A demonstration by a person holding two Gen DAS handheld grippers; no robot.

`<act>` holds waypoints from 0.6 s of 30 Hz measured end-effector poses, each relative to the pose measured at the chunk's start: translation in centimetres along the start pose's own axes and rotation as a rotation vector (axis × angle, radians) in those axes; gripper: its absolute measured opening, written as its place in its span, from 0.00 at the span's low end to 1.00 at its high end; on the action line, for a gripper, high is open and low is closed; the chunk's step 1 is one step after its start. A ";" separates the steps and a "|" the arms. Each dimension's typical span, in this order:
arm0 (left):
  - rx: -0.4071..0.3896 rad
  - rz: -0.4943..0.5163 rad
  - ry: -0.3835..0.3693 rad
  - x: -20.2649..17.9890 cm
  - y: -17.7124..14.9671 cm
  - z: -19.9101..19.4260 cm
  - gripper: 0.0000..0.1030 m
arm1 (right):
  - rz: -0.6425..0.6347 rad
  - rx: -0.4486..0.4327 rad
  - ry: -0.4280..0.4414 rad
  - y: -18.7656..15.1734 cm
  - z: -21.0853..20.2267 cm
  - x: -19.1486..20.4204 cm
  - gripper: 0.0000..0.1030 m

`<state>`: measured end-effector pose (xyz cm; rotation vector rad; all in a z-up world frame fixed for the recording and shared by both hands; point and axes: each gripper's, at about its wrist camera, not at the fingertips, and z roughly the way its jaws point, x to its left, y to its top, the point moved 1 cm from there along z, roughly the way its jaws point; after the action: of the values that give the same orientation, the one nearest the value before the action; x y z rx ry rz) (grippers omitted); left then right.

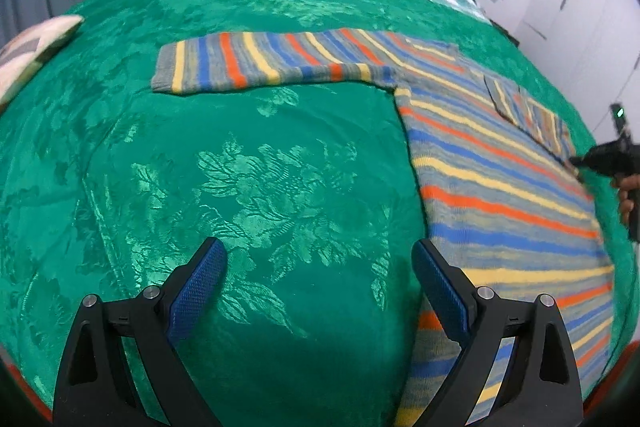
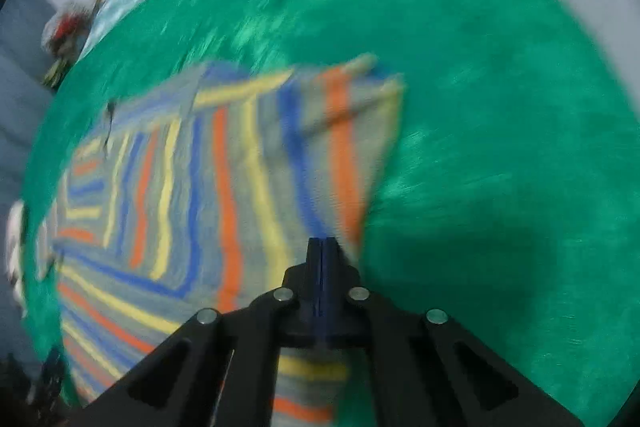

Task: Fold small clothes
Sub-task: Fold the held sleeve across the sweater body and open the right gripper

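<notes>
Striped knit sweater (image 1: 508, 163): lay flat on green floral bedspread (image 1: 256, 187), one sleeve stretched toward 9 o'clock, the other folded across its body. Left gripper (image 1: 320, 259): fingers wide apart, empty, poised at the sweater's hem edge. Right gripper (image 2: 323, 247): fingers together at the folded sleeve's edge at 12 o'clock; blur hid any pinched cloth.
</notes>
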<state>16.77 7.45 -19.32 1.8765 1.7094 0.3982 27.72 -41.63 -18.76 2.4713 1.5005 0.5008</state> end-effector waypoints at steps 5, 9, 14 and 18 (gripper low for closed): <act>0.021 0.014 0.005 -0.3 -0.5 0.6 0.92 | -0.149 0.027 0.175 -3.5 -3.3 3.0 0.14; 0.018 0.023 0.015 -0.3 -0.8 0.2 0.92 | -0.202 0.132 0.021 -7.8 -1.1 1.5 0.01; 0.013 0.025 -0.020 -0.7 -1.5 -2.2 0.92 | -0.156 0.012 0.036 -11.0 -6.5 0.3 0.12; -0.001 0.123 -0.075 -3.8 -2.6 -3.7 0.92 | -0.168 0.101 0.067 -14.4 -7.1 1.5 0.49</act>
<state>12.06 4.53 -17.33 1.9770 1.5503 0.3710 13.86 -33.68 -16.92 2.3947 1.7831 0.4924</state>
